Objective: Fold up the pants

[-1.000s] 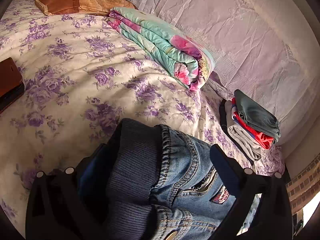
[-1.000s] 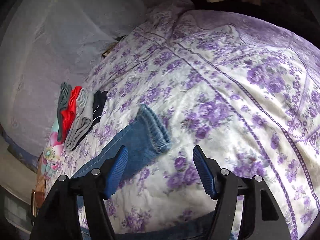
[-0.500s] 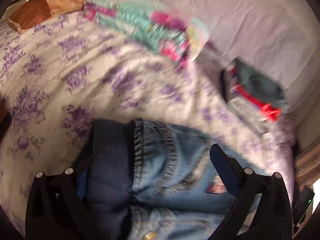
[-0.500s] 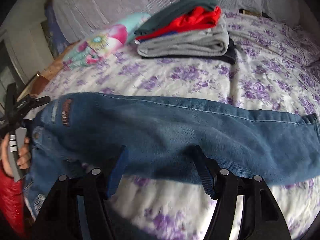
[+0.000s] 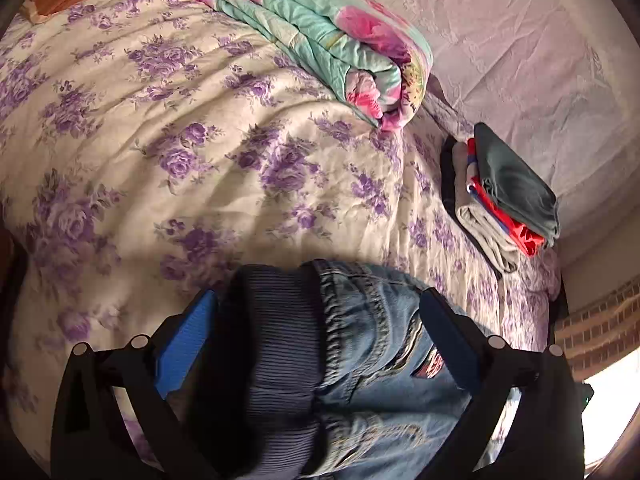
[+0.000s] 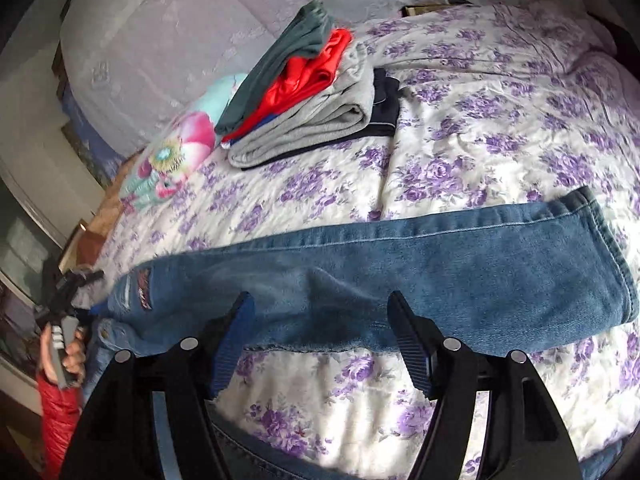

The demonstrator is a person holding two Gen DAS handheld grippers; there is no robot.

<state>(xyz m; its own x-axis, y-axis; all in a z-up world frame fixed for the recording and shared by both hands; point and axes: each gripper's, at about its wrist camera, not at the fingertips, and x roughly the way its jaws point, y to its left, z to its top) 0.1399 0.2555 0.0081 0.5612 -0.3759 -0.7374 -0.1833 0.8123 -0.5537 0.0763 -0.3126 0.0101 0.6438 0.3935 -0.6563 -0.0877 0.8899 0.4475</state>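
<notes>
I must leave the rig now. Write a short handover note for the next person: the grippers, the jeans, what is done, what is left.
Left gripper: jaws apart around the waistband end of the jeans; whether it grips the cloth, I cannot tell.
Right gripper: open, at the near edge of the leg around mid-length, holding nothing.
Jeans: laid lengthwise across the floral bedspread, hem to the right in the right wrist view.
Folded clothes stack lies behind, near the headboard, apart from the jeans.
Done: the jeans are laid out long and narrow.
Left: fold them across their length, likely hem to waistband, then probably add them to the stack.
</notes>
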